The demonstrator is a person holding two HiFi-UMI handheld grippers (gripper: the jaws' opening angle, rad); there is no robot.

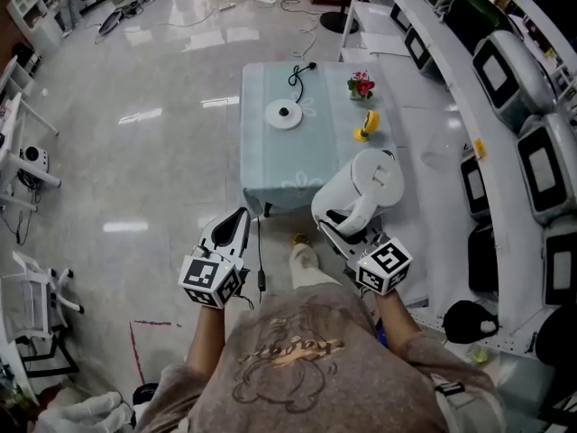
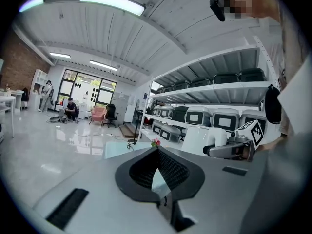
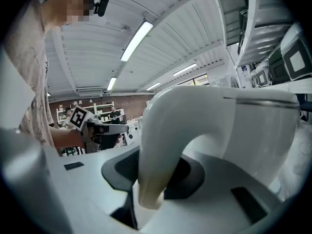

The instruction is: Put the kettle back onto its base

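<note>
The white kettle (image 1: 362, 190) hangs in the air just off the near right corner of the table (image 1: 270, 165), which has a pale blue cloth. My right gripper (image 1: 340, 221) is shut on the kettle's curved handle (image 3: 161, 145), with the kettle body (image 3: 229, 130) filling the right gripper view. The round white base (image 1: 286, 114) lies on the far part of the table, its black cord curling behind it. My left gripper (image 1: 242, 216) is held level before the table's near edge, fingertips together and holding nothing. The left gripper view (image 2: 157, 149) shows the kettle (image 2: 201, 139) to its right.
A small pot of red flowers (image 1: 361, 85) and a yellow object (image 1: 366, 126) stand on the table's right side. Shelves of white appliances (image 1: 505, 70) run along the right. A black cable (image 1: 261, 264) hangs by the table's front. White stands (image 1: 27, 165) are on the floor at left.
</note>
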